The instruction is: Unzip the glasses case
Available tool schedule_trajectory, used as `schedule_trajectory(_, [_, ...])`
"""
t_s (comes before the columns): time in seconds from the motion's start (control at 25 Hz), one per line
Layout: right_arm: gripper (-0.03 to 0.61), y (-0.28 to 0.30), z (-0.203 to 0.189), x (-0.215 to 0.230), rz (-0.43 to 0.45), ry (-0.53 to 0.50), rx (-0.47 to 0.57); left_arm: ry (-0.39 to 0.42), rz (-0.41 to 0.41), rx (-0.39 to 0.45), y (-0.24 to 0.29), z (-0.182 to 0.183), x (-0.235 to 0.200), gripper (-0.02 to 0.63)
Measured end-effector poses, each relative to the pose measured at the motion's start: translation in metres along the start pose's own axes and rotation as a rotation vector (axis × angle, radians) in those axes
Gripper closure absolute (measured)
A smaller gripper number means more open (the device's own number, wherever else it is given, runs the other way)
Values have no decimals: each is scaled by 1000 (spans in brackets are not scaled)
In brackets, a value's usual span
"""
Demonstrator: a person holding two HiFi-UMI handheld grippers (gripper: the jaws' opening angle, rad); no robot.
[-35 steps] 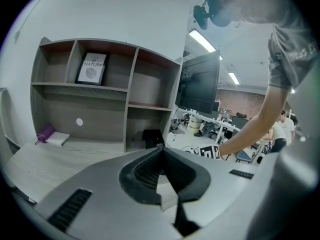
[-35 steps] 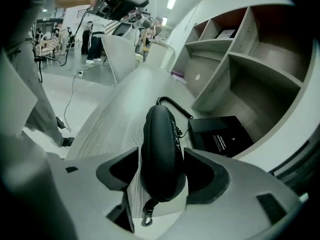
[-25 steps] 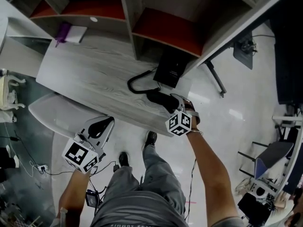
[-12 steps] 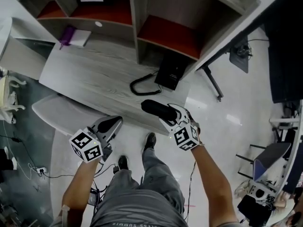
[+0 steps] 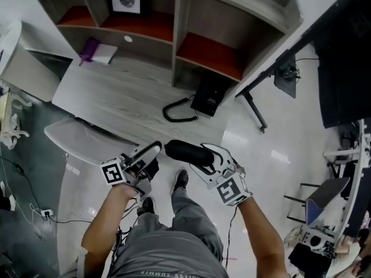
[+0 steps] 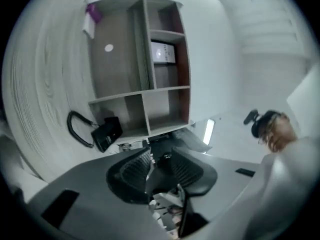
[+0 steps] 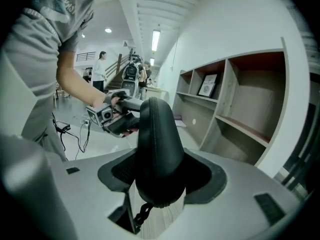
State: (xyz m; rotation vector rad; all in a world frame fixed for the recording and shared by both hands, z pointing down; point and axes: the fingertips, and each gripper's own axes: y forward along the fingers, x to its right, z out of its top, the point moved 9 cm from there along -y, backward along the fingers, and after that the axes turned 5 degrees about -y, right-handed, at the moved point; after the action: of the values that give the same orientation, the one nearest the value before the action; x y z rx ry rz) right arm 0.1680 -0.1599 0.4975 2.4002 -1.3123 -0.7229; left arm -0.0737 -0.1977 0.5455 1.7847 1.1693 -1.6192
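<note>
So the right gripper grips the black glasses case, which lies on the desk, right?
Not quite: the right gripper grips the black glasses case, but the case is held in the air by the front edge of the desk, not lying on it. The head view shows this.

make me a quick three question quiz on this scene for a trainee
1. Which gripper grips the glasses case? A left, B right, C neither
2. True or false: the case lies on the desk.
3. What black thing curls on the desk beside the black box?

Key:
1. B. The right gripper is shut on it. The left gripper, whose jaws have just been opening, has nothing between them.
2. False. It is held up, clear of the desk.
3. A cable.
</note>
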Motion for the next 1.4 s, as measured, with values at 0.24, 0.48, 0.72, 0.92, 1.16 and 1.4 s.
schedule_trajectory(0.24, [311, -14, 28, -15, -8, 14, 23, -213, -200, 34, 0, -16, 13, 495])
schedule_trajectory(0.48, [311, -25, 47, -25, -24, 32, 36, -314, -336, 39, -2, -20, 32, 542])
schedule_trajectory(0.72, [311, -35, 57, -32, -58, 43, 51, -302, -375, 12, -11, -16, 51, 612])
schedule_trajectory(0.92, [313, -39, 66, -39, -69, 19, 35, -268, -371, -36, -17, -12, 61, 614])
schedule_trajectory(1.16, [318, -40, 75, -45, -73, -49, 1, -184, -341, -108, -29, -6, 70, 614])
schedule_trajectory(1.4, [324, -43, 78, -52, -7, -112, -72, 32, -323, -296, -37, 0, 89, 614])
